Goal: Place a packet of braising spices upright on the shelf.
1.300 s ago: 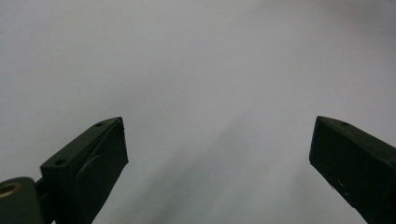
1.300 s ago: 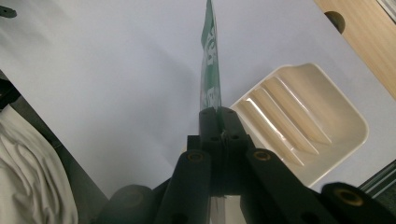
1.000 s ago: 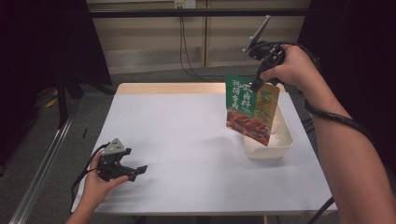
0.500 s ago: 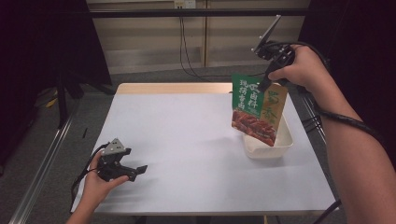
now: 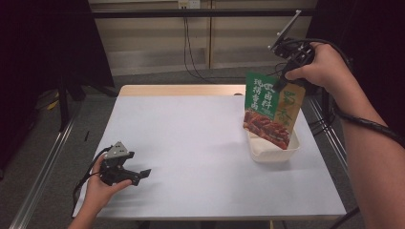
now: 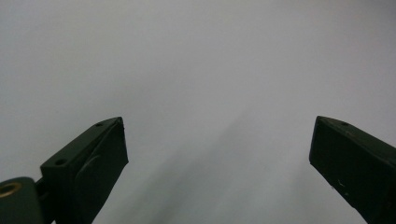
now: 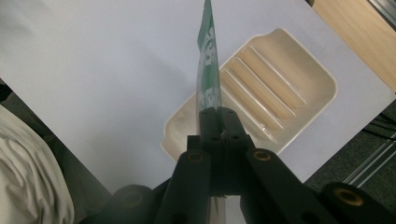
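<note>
Green printed foil pouch (image 5: 271, 110) hangs limp and light over the cream ribbed plastic tray (image 5: 271, 151); our right gripper (image 5: 279, 85) pinches its top edge, left gripper (image 5: 141, 175) gapes empty.

The high view is looking forward and down from above the person's side, taking in the whole table (image 5: 191, 143). The left gripper view is hovering close over bare tabletop. The right gripper view is peering steeply down at the tray (image 7: 299, 70), which the high view is also catching (image 5: 274, 152).
</note>
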Demonstrator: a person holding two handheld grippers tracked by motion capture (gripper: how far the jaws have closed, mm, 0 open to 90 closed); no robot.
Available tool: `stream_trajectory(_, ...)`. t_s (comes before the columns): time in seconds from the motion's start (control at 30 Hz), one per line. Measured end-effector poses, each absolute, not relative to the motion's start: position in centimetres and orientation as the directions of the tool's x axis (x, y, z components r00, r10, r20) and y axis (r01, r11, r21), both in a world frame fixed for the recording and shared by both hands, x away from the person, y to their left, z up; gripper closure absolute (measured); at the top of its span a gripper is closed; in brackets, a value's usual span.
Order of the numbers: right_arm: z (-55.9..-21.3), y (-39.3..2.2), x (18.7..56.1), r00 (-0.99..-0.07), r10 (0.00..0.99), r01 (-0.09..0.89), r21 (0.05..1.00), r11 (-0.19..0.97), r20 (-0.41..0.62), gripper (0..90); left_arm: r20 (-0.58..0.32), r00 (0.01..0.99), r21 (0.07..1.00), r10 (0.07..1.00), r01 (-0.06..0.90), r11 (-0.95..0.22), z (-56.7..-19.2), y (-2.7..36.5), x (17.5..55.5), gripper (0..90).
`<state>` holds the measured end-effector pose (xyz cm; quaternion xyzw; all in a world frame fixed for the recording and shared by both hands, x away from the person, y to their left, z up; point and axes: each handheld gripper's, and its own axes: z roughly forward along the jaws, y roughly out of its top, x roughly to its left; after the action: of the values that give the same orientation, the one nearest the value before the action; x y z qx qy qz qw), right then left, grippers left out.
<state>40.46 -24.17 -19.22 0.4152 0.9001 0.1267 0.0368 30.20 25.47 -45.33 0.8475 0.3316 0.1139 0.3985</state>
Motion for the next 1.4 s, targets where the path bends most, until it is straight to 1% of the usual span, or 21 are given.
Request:
stream_trajectory(0.27, -19.6, -25.1, 40.3, -0.643, 0.764, 0.744, 0.270, 0.611, 0.043, 90.0, -0.073, 0.756, 0.750, 0.651, 0.472, -0.464, -45.3, 25.5, 30.2, 4.3)
stream_trajectory(0.5, -19.8, -25.7, 40.1, -0.640, 0.767, 0.750, 0.253, 0.611, 0.044, 90.0, -0.071, 0.754, 0.748, 0.653, 0.473, -0.465, -45.3, 25.5, 30.2, 4.3)
stream_trajectory(0.63, -20.4, -25.9, 40.0, -0.639, 0.768, 0.750, 0.262, 0.607, 0.051, 90.0, -0.070, 0.754, 0.751, 0.653, 0.471, -0.463, -45.3, 25.5, 30.2, 4.3)
stream_trajectory(0.7, -20.7, -26.0, 40.0, -0.638, 0.768, 0.754, 0.247, 0.608, 0.058, 90.0, -0.072, 0.752, 0.752, 0.655, 0.472, -0.459, -45.3, 25.4, 30.2, 4.3)
stream_trajectory(1.2, -22.5, -26.2, 40.3, -0.637, 0.768, 0.758, 0.236, 0.608, 0.067, 90.0, -0.072, 0.753, 0.752, 0.654, 0.472, -0.460, -45.4, 25.4, 30.2, 4.3)
stream_trajectory(1.4, -23.4, -26.5, 40.3, -0.640, 0.765, 0.754, 0.249, 0.608, 0.073, 90.0, -0.072, 0.753, 0.752, 0.654, 0.471, -0.460, -45.4, 25.4, 30.2, 4.3)
